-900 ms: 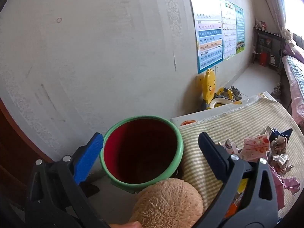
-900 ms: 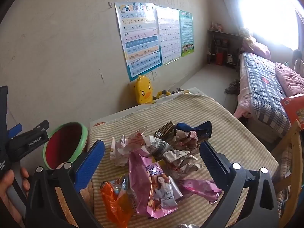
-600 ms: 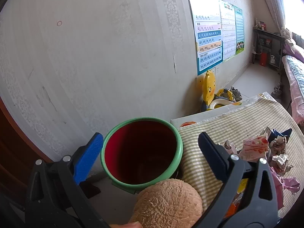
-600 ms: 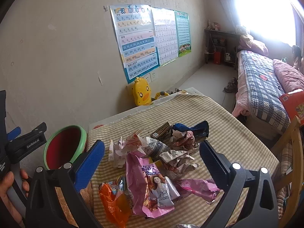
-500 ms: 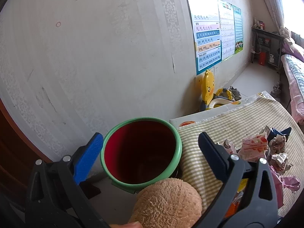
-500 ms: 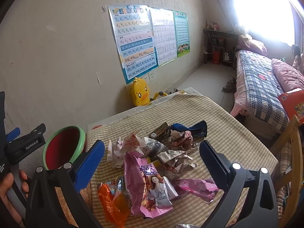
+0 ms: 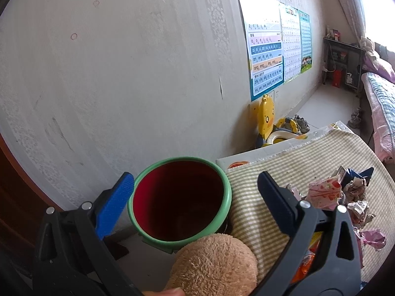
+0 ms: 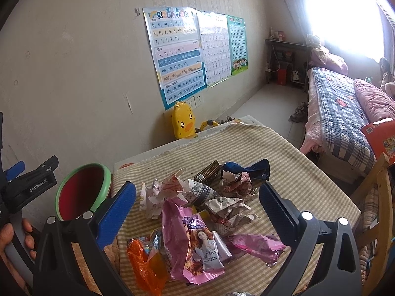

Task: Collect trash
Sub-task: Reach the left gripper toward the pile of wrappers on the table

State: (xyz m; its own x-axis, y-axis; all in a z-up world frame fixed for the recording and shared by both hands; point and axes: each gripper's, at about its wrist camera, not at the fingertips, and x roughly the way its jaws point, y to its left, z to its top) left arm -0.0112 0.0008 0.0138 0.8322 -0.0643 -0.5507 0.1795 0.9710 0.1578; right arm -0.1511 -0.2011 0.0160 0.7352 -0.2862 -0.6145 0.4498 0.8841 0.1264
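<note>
A pile of trash [image 8: 209, 202] lies on the table with the checked cloth [image 8: 284, 148]: a pink wrapper [image 8: 195, 244], an orange wrapper [image 8: 145, 261], crumpled paper [image 8: 229, 209], a dark blue wrapper [image 8: 249, 167] and a small dark box [image 8: 207, 171]. My right gripper [image 8: 197, 204] hangs open above the pile, nothing between its fingers. A green-rimmed bin with a red inside [image 7: 180, 199] stands at the table's left end. My left gripper [image 7: 195, 192] is open, held above the bin [image 8: 81, 190]. The trash pile [image 7: 343, 197] shows at the right of the left wrist view.
A tan plush toy [image 7: 217, 266] lies at the table's near left corner, just in front of the bin. A yellow duck toy [image 8: 182, 123] stands on the floor by the wall. A bed [image 8: 345, 113] lies to the right, a wooden chair [image 8: 377, 197] beside the table.
Both grippers have stayed open and almost in place. The right wrist view has shifted slightly, so the trash pile sits a little lower and to the left.
</note>
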